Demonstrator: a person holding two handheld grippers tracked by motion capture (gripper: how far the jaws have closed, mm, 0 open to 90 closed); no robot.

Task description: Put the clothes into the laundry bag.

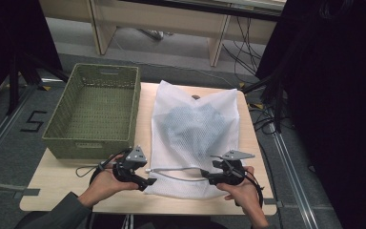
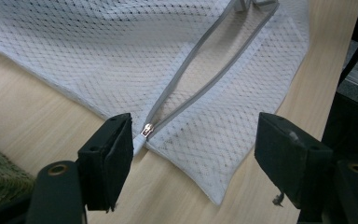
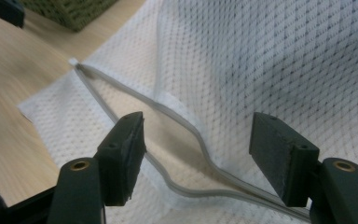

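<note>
My left gripper [image 1: 148, 182] wide, at silver zipper pull [image 2: 147, 129] | my right gripper [image 1: 205, 177] wide, over gaping grey zipper [image 3: 177, 116] | white mesh laundry bag [image 1: 195, 129] flat on table, unheld.

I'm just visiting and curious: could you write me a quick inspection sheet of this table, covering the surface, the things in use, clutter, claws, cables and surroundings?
Surface: light wooden table, bare at the near edge.
Job's things: white mesh laundry bag lying flat, bluish cloth inside, zipper open, its pull at the left end.
Clutter: empty green woven basket.
Claws: left claw open beside the zipper pull; right claw open over the zipper, gripping nothing.
Cables: black lead by the left claw.
Surroundings: grey floor, wooden furniture behind.
</note>
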